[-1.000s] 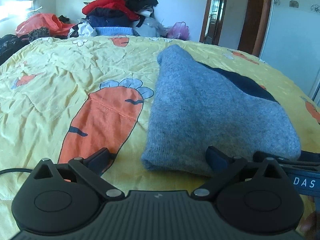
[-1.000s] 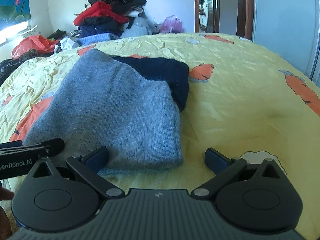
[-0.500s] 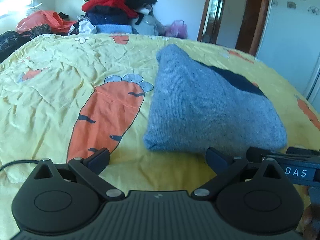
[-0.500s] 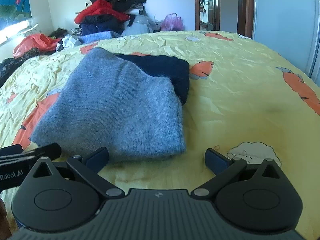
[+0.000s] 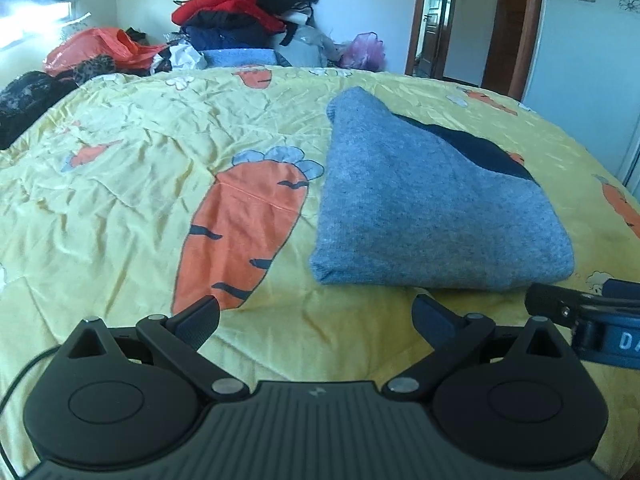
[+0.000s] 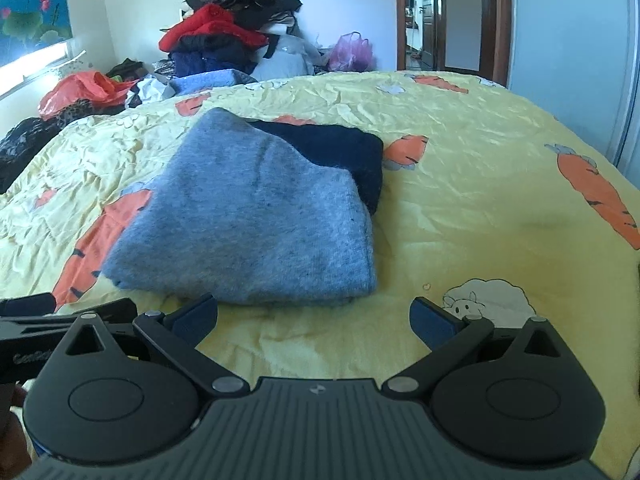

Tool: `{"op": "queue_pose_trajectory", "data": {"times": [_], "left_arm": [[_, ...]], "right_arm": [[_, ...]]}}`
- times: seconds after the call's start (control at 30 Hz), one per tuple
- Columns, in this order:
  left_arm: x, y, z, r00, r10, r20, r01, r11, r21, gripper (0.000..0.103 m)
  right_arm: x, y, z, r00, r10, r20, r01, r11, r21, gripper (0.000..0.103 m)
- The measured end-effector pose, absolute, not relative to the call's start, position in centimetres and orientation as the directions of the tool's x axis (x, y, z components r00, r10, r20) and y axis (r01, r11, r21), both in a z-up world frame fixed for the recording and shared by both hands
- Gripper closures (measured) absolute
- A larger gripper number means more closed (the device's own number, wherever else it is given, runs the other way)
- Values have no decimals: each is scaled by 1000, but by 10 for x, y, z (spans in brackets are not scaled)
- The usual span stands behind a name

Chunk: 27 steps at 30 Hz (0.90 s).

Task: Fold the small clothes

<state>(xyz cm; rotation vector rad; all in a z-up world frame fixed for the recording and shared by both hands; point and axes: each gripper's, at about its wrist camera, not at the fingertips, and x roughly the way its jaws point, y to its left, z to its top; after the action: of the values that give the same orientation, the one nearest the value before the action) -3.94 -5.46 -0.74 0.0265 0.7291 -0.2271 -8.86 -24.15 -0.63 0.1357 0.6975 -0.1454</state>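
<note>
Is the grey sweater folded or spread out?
Folded. The grey sweater lies as a compact rectangle with doubled edges on the bedsheet; neither gripper holds it.

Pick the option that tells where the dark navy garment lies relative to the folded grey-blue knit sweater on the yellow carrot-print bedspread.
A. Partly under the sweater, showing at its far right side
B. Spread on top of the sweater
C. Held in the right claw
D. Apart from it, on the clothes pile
A: the dark navy garment shows from beneath the far right edge of the folded grey-blue knit sweater, and both claws are open and empty.
</note>
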Motion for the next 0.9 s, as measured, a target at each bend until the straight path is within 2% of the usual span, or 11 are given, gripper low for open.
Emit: {"op": "queue_pose_trajectory", "data": {"times": [0.9], "left_arm": [[-52, -52, -6, 701, -165, -694, 212, 977, -18, 0]], "right_arm": [[-105, -230, -1, 761, -108, -640, 155, 988, 17, 0]]}}
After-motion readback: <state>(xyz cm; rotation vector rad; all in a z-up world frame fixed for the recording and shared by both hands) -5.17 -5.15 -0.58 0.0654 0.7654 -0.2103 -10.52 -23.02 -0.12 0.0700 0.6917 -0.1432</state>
